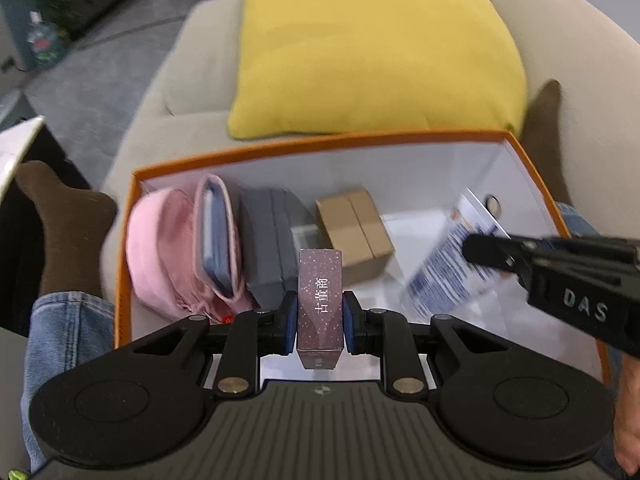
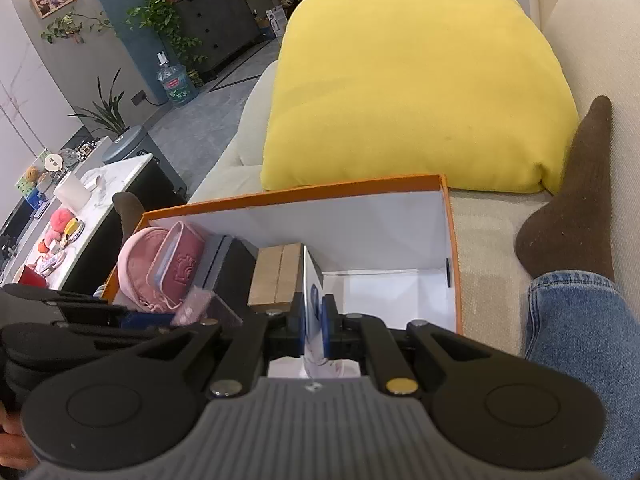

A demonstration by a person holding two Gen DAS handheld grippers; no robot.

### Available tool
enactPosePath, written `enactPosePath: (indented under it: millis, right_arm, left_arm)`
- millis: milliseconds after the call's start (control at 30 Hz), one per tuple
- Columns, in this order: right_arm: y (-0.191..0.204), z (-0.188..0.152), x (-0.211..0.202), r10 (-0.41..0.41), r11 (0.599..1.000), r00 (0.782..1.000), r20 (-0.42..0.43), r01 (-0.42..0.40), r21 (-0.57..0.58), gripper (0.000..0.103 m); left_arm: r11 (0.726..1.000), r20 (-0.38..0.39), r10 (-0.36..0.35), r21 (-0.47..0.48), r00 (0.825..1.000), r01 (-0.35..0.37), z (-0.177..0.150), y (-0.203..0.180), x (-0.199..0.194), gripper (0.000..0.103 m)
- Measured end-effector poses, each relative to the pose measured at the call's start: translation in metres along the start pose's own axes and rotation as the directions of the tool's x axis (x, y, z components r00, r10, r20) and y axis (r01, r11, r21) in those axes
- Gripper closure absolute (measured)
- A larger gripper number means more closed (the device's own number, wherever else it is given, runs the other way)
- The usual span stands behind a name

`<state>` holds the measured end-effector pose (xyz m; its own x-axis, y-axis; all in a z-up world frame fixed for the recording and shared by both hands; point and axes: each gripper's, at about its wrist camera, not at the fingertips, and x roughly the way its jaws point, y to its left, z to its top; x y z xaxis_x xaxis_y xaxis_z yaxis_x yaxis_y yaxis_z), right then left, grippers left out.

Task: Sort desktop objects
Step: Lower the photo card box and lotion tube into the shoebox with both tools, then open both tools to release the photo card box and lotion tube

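Pinching a slim mauve carton (image 1: 320,304) with white characters, left tool (image 1: 320,320) has both blue pads tight on its sides, carton upright, over the near end of the orange box (image 1: 328,142). Right tool (image 2: 314,320) is pressed together on a thin printed card packet (image 1: 448,264), edge-on in its own camera, held over the box's bare right half. Inside the box, left to right: pink pouch (image 1: 160,248) with a blue-grey item tucked in it, grey case (image 1: 268,248), brown cardboard box (image 1: 354,232). Orange box sits on a beige sofa (image 1: 192,80), yellow cushion (image 1: 372,48) just behind it. Person's legs in jeans (image 2: 576,320) and brown socks (image 2: 576,200) flank the box. Cluttered white table (image 2: 108,184) off to the left.
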<state>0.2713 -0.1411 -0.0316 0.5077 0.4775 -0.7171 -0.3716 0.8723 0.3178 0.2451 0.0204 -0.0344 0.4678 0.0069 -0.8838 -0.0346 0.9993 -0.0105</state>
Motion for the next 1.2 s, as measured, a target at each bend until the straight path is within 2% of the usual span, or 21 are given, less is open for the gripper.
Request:
enactPosePath:
  millis: [267, 467, 600, 700, 800, 933, 1200]
  right_arm:
    - [0.000, 0.000, 0.000, 0.010, 1.000, 1.000, 0.004, -0.010, 0.000, 0.096]
    - [-0.005, 0.009, 0.009, 0.039, 0.998, 0.999, -0.005, -0.039, 0.042, 0.096]
    - [0.002, 0.018, 0.015, -0.012, 1.000, 1.000, 0.023, 0.012, 0.001, 0.096]
    - [0.006, 0.023, 0.021, -0.050, 0.999, 0.998, 0.045, 0.051, -0.021, 0.096]
    - [0.007, 0.026, 0.029, -0.041, 0.999, 0.998, 0.051, 0.042, -0.016, 0.096]
    - [0.013, 0.026, 0.038, -0.073, 0.997, 0.995, 0.068, 0.075, -0.031, 0.096]
    - [0.017, 0.027, 0.046, -0.056, 0.998, 0.997, 0.044, 0.055, 0.033, 0.093]
  left_arm:
    - [0.997, 0.091, 0.069, -0.033, 0.993, -0.066, 0.009, -0.009, 0.009, 0.078]
    - [0.995, 0.145, 0.086, -0.057, 0.986, -0.079, 0.020, -0.008, 0.018, 0.078]
    - [0.994, 0.181, 0.091, -0.073, 0.979, -0.078, 0.023, -0.007, 0.025, 0.078]
    - [0.994, 0.174, 0.080, -0.087, 0.981, -0.066, 0.023, -0.004, 0.031, 0.078]
    - [0.995, 0.191, 0.065, -0.083, 0.979, -0.049, 0.022, -0.001, 0.031, 0.077]
    - [0.996, 0.179, 0.024, -0.084, 0.984, -0.009, 0.023, 0.004, 0.027, 0.077]
    - [0.991, 0.194, -0.052, -0.114, 0.980, 0.075, 0.024, 0.020, 0.011, 0.077]
